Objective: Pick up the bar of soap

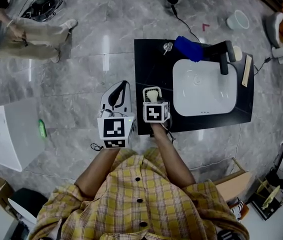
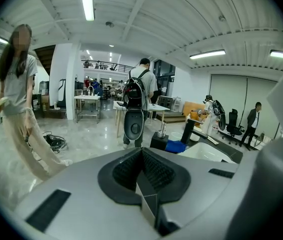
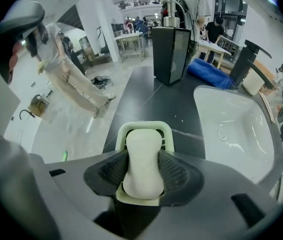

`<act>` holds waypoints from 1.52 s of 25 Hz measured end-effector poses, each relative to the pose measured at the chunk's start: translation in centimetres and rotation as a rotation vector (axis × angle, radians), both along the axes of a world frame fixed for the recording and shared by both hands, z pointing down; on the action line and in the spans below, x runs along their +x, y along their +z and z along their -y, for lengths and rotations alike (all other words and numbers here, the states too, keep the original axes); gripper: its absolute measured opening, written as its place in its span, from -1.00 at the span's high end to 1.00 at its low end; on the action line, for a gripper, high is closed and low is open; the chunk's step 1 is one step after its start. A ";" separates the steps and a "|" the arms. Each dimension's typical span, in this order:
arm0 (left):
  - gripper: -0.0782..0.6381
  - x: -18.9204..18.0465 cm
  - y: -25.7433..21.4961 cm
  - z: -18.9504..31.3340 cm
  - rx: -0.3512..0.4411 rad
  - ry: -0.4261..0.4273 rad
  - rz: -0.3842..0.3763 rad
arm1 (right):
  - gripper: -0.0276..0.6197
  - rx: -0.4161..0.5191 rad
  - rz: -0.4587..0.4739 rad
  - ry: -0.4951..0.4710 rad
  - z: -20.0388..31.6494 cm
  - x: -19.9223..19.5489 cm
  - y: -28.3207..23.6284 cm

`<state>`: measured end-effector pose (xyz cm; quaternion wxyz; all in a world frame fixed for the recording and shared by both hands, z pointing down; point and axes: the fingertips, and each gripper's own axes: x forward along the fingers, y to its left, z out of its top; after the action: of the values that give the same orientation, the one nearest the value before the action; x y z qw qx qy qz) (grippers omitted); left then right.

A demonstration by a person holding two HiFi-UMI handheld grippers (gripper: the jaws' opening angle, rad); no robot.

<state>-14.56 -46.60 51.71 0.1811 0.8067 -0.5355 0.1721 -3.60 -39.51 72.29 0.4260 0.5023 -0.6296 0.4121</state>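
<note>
A pale bar of soap [image 3: 142, 159] lies lengthwise in a light green dish [image 3: 144, 129] on the near left part of the black counter [image 1: 149, 64]. My right gripper [image 3: 142, 173] points steeply down over it, open, with a ribbed pad on each side of the bar, very close to it. In the head view the soap [image 1: 152, 95] shows just beyond the right gripper's marker cube. My left gripper [image 1: 118, 95] hangs off the counter's left edge over the floor, its jaws shut with nothing between them [image 2: 141, 170].
A white basin [image 1: 204, 86] fills the counter's right half, with a black tap [image 1: 225, 56] behind it. A blue cloth [image 1: 188, 48] and a black soap dispenser [image 3: 170, 49] stand at the back. A person [image 1: 26, 34] stands on the floor far left, near another white basin [image 1: 6, 134].
</note>
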 end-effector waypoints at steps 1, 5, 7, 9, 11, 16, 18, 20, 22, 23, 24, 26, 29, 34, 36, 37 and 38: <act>0.75 -0.1 0.1 0.0 -0.003 -0.002 -0.002 | 0.26 -0.007 -0.010 -0.011 0.0 0.0 0.0; 0.75 -0.8 0.6 0.1 -0.007 -0.013 -0.006 | 0.27 -0.018 -0.023 -0.020 0.0 -0.1 0.2; 0.75 -0.9 0.4 0.1 -0.004 -0.016 -0.007 | 0.27 -0.010 -0.006 0.011 0.0 0.0 0.2; 0.75 -0.9 0.3 0.0 -0.005 -0.014 -0.006 | 0.27 0.008 0.017 0.035 -0.1 0.1 0.0; 0.75 -0.9 0.2 -0.3 -0.006 -0.011 -0.005 | 0.27 0.035 0.031 0.036 -0.3 0.2 -0.5; 0.75 -0.1 -0.3 -1.5 0.021 0.003 -0.007 | 0.28 0.144 0.048 0.037 -0.4 0.6 -2.6; 0.75 0.5 -0.7 -2.1 0.029 0.014 -0.002 | 0.28 0.170 0.060 0.034 -0.7 0.8 -3.5; 0.75 1.0 -1.2 -2.7 0.038 0.020 0.004 | 0.28 0.208 0.073 0.034 -0.9 1.0 -4.8; 0.75 1.4 -1.8 -3.3 0.053 0.020 0.012 | 0.28 0.261 0.088 0.033 -0.8 1.2 -6.8; 0.75 1.6 -2.2 -3.6 0.062 0.020 0.016 | 0.28 0.291 0.098 0.033 -0.8 1.3 -7.8; 0.75 1.8 -2.6 -3.9 0.070 0.020 0.019 | 0.28 0.320 0.109 0.033 -0.8 1.4 -8.8; 0.75 2.1 -3.5 -4.5 0.086 0.017 0.022 | 0.28 0.362 0.130 0.029 -1.0 1.5 -10.8; 0.75 2.6 -4.6 -5.5 0.106 0.014 0.029 | 0.28 0.407 0.147 0.019 -1.4 1.7 -13.1; 0.75 3.3 -6.6 -6.4 0.153 0.007 0.036 | 0.29 0.526 0.178 0.004 -1.5 2.0 -17.5; 0.75 3.4 -7.3 -7.2 0.163 0.004 0.038 | 0.29 0.576 0.194 0.000 -1.9 2.0 -19.4; 0.75 3.5 -7.6 -7.5 0.167 0.002 0.037 | 0.30 0.602 0.200 -0.003 -2.0 2.0 -20.4; 0.75 3.5 -8.0 -7.7 0.172 -0.001 0.033 | 0.30 0.629 0.204 -0.007 -1.9 2.0 -21.3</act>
<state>-11.08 -38.88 43.67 0.1022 0.8160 -0.5518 0.1387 -1.64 -37.59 51.04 0.1862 0.5630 -0.7673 0.2442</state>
